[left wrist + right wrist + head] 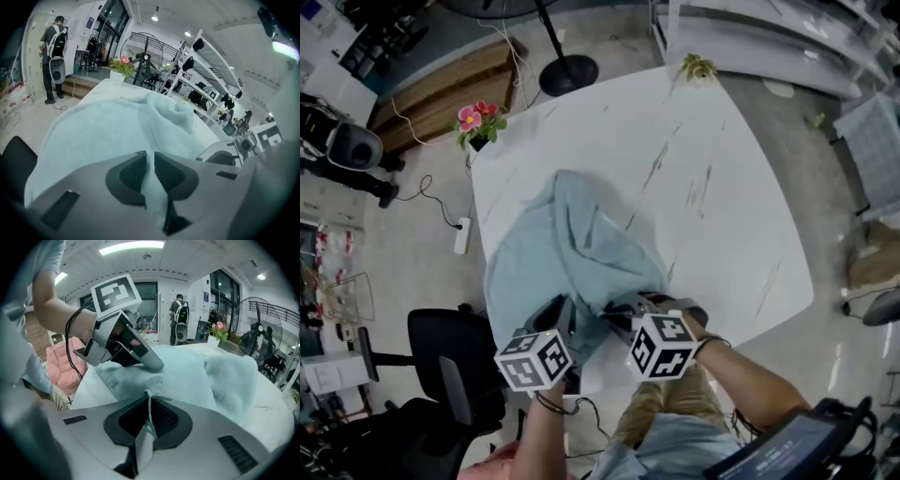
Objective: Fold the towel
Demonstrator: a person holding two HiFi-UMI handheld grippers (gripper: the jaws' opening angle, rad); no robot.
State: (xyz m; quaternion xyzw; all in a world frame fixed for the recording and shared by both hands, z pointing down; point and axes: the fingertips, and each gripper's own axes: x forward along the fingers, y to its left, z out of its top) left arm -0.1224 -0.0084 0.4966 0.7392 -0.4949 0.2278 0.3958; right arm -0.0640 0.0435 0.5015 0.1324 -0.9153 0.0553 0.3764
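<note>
Lying ahead, towel [572, 244], pinched by left gripper [149, 161], right gripper [149, 405]

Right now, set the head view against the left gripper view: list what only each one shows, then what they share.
Only the head view: the table's whole outline, with a black chair and a power strip on the floor beside it.

Only the left gripper view: the left tool's jaws pinching a fold of the towel, a person with a backpack standing in the background, and ceiling lights.

Both: the light blue towel bunched on the white table, and the pink flowers at the table's far corner.
</note>
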